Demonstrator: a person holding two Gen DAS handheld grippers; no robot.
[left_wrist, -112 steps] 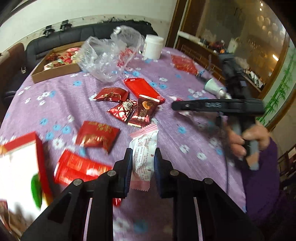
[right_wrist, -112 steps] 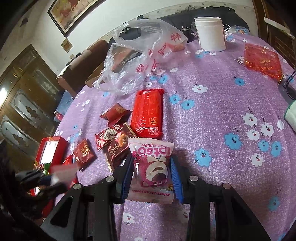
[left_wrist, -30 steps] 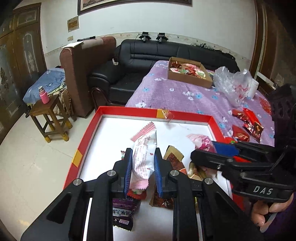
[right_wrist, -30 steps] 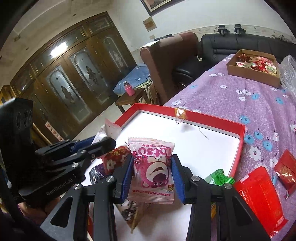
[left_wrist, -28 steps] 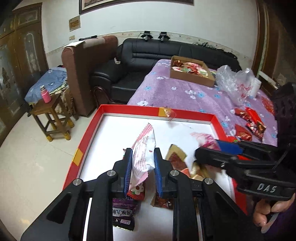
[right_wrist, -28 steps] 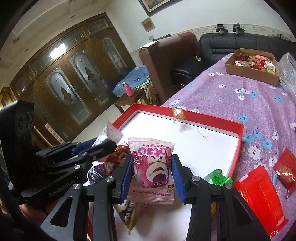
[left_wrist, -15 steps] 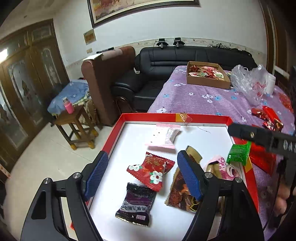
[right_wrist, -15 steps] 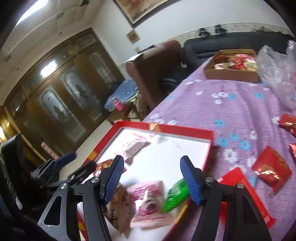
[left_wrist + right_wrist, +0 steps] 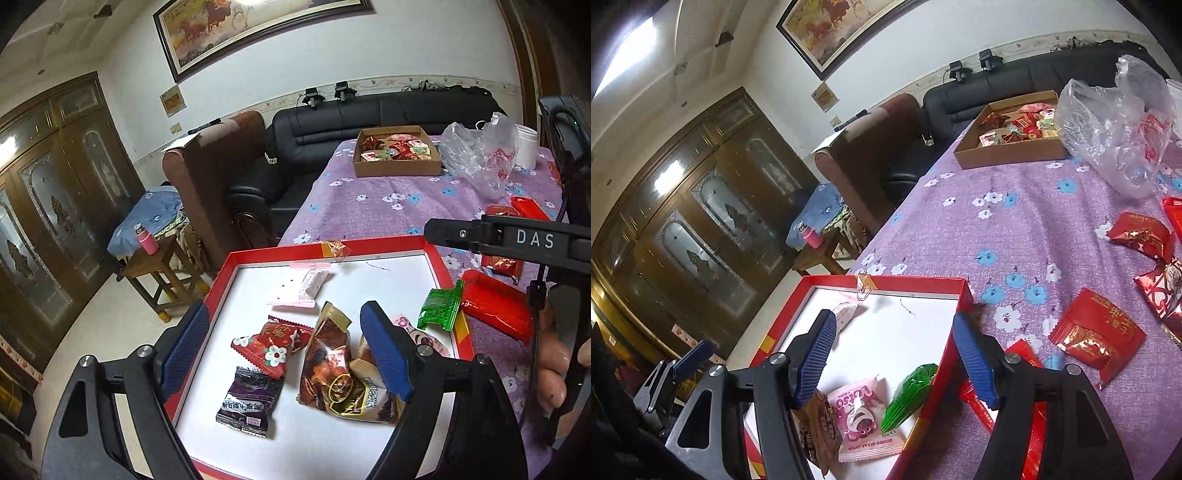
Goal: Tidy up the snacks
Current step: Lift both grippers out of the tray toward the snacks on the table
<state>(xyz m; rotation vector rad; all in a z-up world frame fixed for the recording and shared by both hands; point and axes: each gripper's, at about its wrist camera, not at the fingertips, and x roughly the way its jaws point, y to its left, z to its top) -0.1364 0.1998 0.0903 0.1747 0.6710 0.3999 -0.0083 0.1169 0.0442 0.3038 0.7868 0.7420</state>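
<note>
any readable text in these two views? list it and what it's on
"DAS": on the right claw's black arm.
"Lotso", upside down, and "DISNEY·PIXAR LOTSO": on the pink snack pack in the red tray.
Purple packet, red packets, plastic bag: Chinese print, too small or blurred to read.

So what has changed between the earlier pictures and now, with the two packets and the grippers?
Both grippers let go. The left gripper dropped the white-and-pink packet at the far side of the red tray; the right gripper dropped the pink Lotso packet at the near side, beside the green packet. Both now hang open and empty. The cardboard box and plastic bag stayed put.
</note>
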